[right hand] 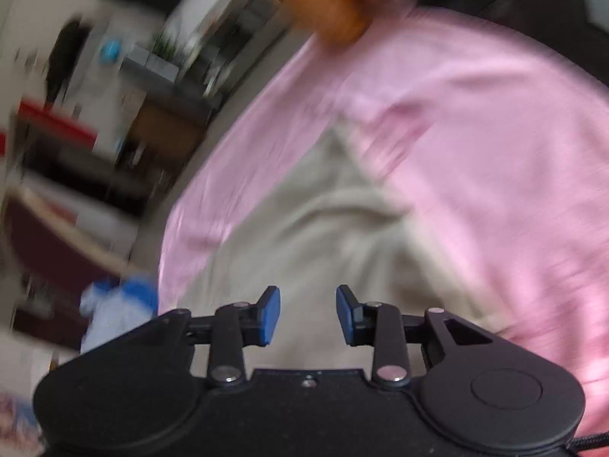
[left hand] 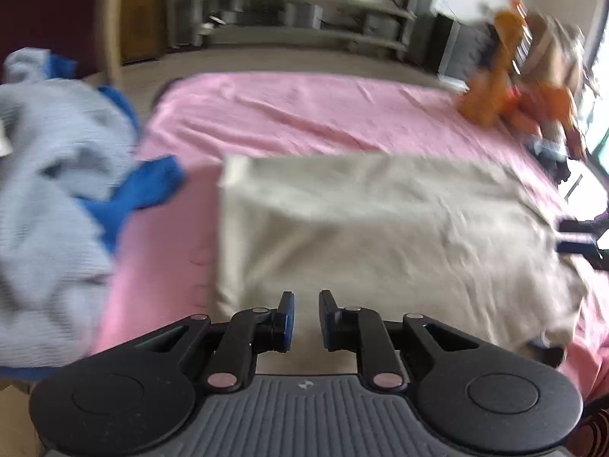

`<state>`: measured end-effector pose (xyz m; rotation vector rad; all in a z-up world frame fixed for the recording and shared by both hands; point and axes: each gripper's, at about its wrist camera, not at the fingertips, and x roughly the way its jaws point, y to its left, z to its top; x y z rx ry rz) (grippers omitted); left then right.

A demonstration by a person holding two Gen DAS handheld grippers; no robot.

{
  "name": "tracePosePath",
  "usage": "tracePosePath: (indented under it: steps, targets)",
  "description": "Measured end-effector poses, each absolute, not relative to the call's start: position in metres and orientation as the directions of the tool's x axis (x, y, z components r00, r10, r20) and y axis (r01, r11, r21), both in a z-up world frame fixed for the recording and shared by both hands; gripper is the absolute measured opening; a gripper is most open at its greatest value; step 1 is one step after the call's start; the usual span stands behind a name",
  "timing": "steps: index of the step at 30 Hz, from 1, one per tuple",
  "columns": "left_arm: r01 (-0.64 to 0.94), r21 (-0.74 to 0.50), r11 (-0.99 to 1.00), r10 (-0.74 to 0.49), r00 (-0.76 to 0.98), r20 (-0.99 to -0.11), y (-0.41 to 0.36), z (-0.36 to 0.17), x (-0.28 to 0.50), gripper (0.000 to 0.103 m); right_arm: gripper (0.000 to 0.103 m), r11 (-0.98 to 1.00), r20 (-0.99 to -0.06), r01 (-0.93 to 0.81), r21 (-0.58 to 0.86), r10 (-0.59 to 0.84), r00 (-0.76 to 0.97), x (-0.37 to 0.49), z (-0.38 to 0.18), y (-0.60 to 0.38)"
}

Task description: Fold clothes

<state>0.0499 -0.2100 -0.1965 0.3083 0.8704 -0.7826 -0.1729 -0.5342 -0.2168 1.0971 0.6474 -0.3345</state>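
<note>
**Beige garment flat on pink sheet, both grippers empty above it**

The left gripper (left hand: 306, 318) hovers over the near edge of a beige garment (left hand: 380, 221) spread on a pink sheet (left hand: 304, 114). Its fingers stand slightly apart with only cloth seen past the gap, nothing pinched. This view alone shows the garment's squared far-left corner, a light blue and royal blue heap of clothes (left hand: 57, 190) at the left, and orange items (left hand: 506, 87) at the sheet's far right corner.

The right gripper (right hand: 308, 316) has its jaws spread wider, also empty, above the same beige garment (right hand: 304, 236). Heavily blurred, this view shows a rumpled ridge in the fabric and shelving beyond the pink sheet (right hand: 475, 133).
</note>
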Motion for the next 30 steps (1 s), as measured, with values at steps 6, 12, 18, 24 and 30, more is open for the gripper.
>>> tracePosePath:
  steps: [6, 12, 18, 24, 30]
  targets:
    - [0.750, 0.006, 0.662, -0.417, 0.374, -0.828, -0.204, -0.206, 0.038, 0.022, 0.010, 0.588, -0.765, 0.588, 0.555, 0.084, 0.638, -0.147, -0.224, -0.514]
    - [0.700, -0.010, 0.714, -0.388, 0.383, -0.838, -0.168, -0.198, 0.029, 0.020, 0.003, 0.436, -0.826, 0.786, 0.438, -0.151, 0.544, -0.214, -0.218, -0.527]
    - [0.720, -0.121, 0.683, -0.536, 0.381, -0.753, -0.181, -0.172, 0.024, 0.016, 0.024, 0.453, -0.695, 0.667, 0.592, -0.132, 0.707, -0.221, -0.200, -0.514]
    - [0.799, -0.133, 0.586, -0.585, 0.305, -0.751, -0.264, -0.184, 0.013, 0.016, 0.024, 0.594, -0.633, 0.484, 0.642, 0.054, 0.773, -0.145, -0.199, -0.482]
    - [0.834, -0.125, 0.538, -0.564, 0.245, -0.789, -0.293, -0.204, -0.005, 0.016, 0.024, 0.617, -0.705, 0.488, 0.617, 0.158, 0.692, -0.105, -0.225, -0.463]
